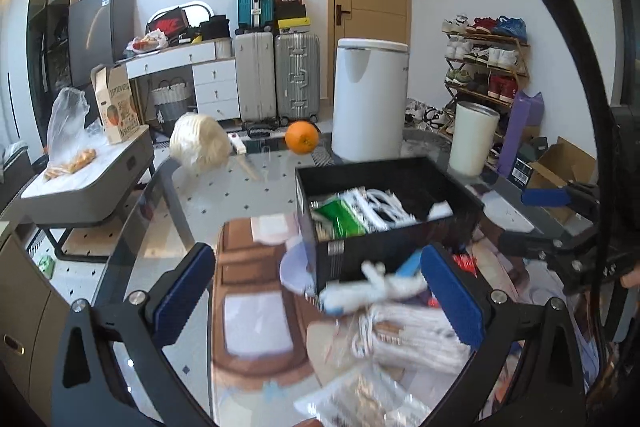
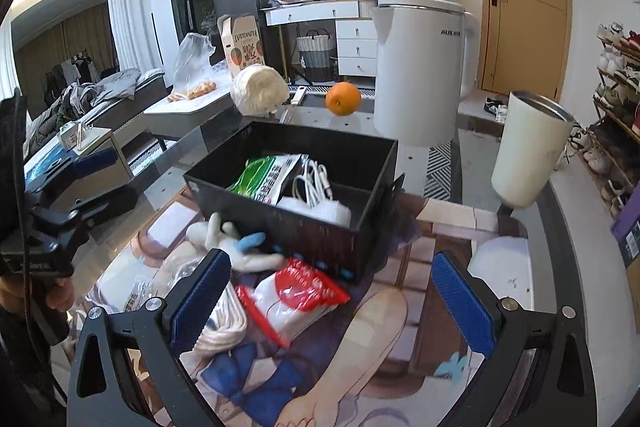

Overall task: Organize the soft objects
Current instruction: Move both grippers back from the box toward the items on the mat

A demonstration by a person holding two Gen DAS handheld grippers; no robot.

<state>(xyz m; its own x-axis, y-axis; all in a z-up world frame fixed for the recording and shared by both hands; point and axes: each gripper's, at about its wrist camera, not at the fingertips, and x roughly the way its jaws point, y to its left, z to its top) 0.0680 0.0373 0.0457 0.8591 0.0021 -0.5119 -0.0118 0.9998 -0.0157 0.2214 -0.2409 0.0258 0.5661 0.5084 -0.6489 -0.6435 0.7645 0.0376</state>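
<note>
A black box (image 1: 404,247) (image 2: 280,219) stands on the glass table and holds a green packet (image 1: 340,217) (image 2: 256,175), white cables (image 2: 312,183) and a white soft item. In front of it lie a white plush toy with blue parts (image 1: 376,285) (image 2: 236,245), a coiled white rope (image 1: 416,337) (image 2: 224,327) and a red-and-white bag (image 2: 296,299). My left gripper (image 1: 320,303) is open, its fingers either side of the plush toy, above it. My right gripper (image 2: 332,303) is open above the red-and-white bag. The left gripper shows in the right wrist view's left edge.
A white kettle (image 1: 370,99) (image 2: 420,67), a cream tumbler (image 1: 474,139) (image 2: 528,151), an orange (image 1: 302,137) (image 2: 343,99) and a ball of cream yarn (image 1: 200,143) (image 2: 258,89) stand behind the box. A printed mat (image 2: 400,327) covers the table. Clear plastic packets (image 1: 360,403) lie near me.
</note>
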